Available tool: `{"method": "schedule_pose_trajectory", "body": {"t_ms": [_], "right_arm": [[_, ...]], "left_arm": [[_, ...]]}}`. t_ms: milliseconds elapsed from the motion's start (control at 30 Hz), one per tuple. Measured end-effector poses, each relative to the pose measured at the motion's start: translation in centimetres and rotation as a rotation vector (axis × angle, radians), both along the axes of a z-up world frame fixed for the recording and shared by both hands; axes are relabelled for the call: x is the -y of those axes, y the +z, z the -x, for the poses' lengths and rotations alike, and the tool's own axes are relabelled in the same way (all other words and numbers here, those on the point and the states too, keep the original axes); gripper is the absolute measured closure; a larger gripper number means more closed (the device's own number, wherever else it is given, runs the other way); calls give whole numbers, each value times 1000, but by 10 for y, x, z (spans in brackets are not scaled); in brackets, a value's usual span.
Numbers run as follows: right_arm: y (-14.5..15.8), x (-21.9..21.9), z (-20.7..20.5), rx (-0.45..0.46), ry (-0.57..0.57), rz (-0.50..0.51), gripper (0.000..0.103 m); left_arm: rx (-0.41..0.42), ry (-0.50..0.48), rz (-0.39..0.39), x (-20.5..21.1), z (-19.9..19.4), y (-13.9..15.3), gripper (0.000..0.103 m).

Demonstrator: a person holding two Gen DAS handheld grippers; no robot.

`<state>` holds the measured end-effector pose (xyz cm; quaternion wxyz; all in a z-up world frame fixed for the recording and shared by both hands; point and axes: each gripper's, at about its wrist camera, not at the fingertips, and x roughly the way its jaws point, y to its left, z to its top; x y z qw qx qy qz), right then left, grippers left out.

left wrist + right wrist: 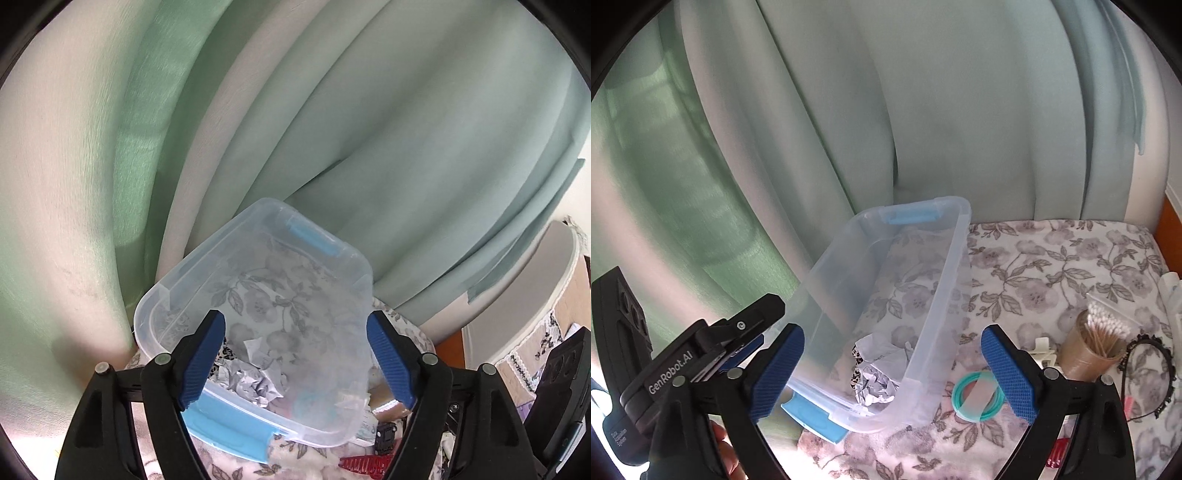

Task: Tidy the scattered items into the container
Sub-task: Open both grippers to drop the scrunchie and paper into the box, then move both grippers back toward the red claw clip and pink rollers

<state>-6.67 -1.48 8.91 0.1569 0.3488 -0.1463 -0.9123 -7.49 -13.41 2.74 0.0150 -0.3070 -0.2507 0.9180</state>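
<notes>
"GenRobot.AI" on left tool [738, 334] body; container [886, 295] unlabelled.

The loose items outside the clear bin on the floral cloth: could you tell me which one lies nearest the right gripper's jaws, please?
The teal ring bundle: it lies flat directly between the right gripper's open jaws, beside the bin. The cotton swab cup and black headband lie further right.

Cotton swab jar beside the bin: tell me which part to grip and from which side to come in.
Grip the cotton swab jar across its brown cylindrical body, below the swab tips. It leans with its open mouth toward the upper right, so probably come from above with the right gripper, fingers straddling the sides, clear of the black headband and white clip.
</notes>
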Motion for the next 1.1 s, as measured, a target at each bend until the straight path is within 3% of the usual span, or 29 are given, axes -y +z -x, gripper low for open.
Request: {"method": "schedule_pose_trajectory", "body": {"t_ms": [267, 600, 867, 1100], "right_arm": [[22, -28, -28, -66, -42, 33, 5], [40, -82, -68, -129, -137, 78, 5], [50, -120, -96, -186, -223, 57, 5], [42, -159, -110, -166, -326, 75, 5]], "left_arm": [[-56, -39, 56, -28, -29, 36, 22], [-108, -134, 105, -75, -47, 57, 17], [-123, -197, 141, -110, -59, 62, 17], [-88, -274, 170, -140, -62, 53, 17]]}}
